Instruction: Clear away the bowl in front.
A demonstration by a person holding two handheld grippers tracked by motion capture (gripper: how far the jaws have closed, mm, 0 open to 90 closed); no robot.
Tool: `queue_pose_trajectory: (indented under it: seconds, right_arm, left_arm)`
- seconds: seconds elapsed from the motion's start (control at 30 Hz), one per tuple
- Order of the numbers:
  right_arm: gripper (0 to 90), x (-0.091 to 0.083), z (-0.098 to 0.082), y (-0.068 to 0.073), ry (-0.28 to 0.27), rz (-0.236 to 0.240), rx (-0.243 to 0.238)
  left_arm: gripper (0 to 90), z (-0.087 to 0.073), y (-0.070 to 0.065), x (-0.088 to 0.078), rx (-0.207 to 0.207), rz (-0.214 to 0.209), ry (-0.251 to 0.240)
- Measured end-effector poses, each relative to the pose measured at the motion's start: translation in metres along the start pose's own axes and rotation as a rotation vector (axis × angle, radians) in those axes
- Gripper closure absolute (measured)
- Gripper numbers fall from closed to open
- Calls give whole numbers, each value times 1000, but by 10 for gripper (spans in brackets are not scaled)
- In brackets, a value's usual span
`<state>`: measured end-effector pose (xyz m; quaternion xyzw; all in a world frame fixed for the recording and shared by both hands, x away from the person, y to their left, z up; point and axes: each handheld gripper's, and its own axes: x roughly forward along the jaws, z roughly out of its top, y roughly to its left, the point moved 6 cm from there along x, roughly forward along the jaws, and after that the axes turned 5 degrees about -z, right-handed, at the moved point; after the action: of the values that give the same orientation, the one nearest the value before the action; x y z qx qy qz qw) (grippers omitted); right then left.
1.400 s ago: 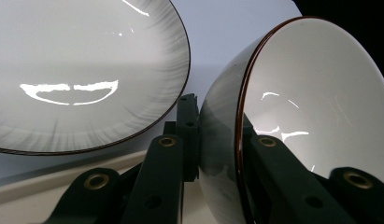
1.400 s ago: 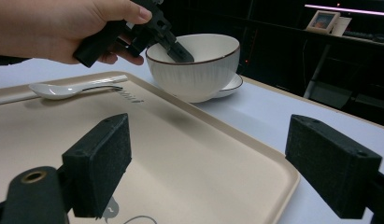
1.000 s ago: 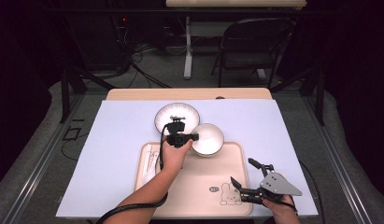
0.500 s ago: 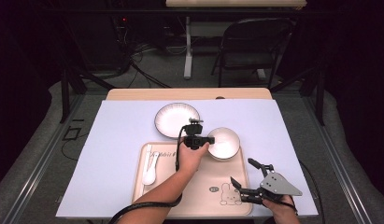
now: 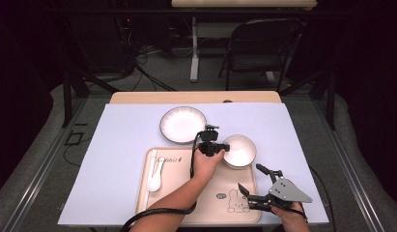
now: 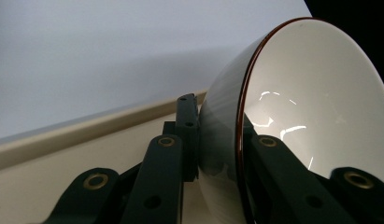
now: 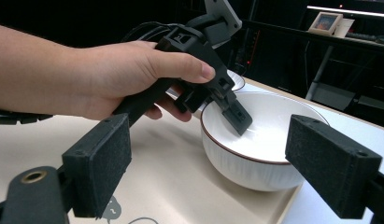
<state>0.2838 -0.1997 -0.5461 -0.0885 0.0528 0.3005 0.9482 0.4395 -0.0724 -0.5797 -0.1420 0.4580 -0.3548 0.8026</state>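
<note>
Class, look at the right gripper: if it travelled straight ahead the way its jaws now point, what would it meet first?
Most likely the white bowl on the tray, held at its rim by the left gripper. The right gripper stands open; depth is uncertain.

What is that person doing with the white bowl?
A person holds a grabbing tool in each hand. The left tool is clamped on the rim of the white bowl, one jaw inside and one outside, at the far right corner of the beige tray. A white spoon lies on the tray's left side, and a plate sits beyond it. The right tool waits open near the tray's front corner.
</note>
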Motion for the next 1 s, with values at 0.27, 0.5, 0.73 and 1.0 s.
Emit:
queue_pose_trajectory:
  seconds: [0.27,0.5,0.73,1.0]
  right_arm:
    - [140,0,0,1,0,1,5]
    - [140,0,0,0,0,1,3]
    - [140,0,0,1,-1,2,-1]
    - [140,1,0,1,3,0,0]
  left_arm:
    - [790,0,2,2,-31,-20,-2]
    - [699,1,2,0,-25,-56,-6]
    - [578,5,4,-17,6,-86,-45]
    - [490,10,16,-46,39,-75,-97]
